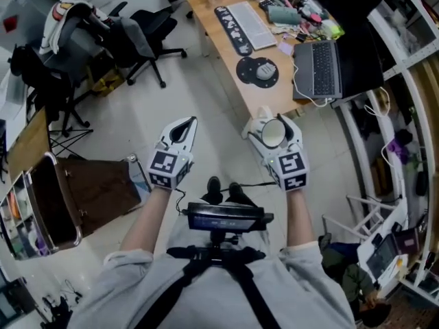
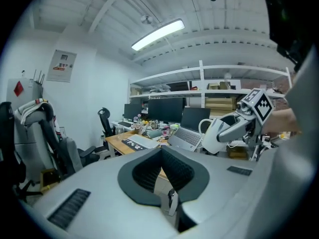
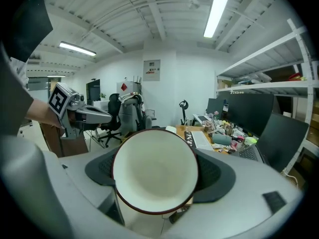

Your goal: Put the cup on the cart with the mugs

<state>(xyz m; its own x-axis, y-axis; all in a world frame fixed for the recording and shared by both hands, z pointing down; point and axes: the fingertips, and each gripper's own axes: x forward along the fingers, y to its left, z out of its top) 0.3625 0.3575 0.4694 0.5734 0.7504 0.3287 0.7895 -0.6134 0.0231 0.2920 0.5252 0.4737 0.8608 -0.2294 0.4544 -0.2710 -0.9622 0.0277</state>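
Between the fingers of the right gripper (image 1: 273, 120), at 1 o'clock from the person's feet in the head view: the cup (image 1: 273, 134), clamped across its wall. White inside, dark red at the rim, empty. Long axis along the gripper's own pointing line, mouth turned back toward the camera in the right gripper view (image 3: 154, 171), so tilted well off upright.

At 11 o'clock from the feet, level with its partner and well apart from it: the left gripper (image 1: 186, 123), fingers (image 2: 144, 171) together at the tips, nothing between them.

At 12 to 1 o'clock beyond the cup: a wooden worktop (image 1: 274, 94) bearing a keyboard (image 1: 250, 22), an open laptop (image 1: 319, 67) and small clutter; no cart on that side.

At 8 to 9 o'clock, near the left gripper and far from the cup: a brown unit with a metal rail (image 1: 68, 204), possibly the cart; no mugs made out anywhere.

Judged requirement for the coming move: carriage of the cup toward the cart once located, then righting of the mouth upward before release.
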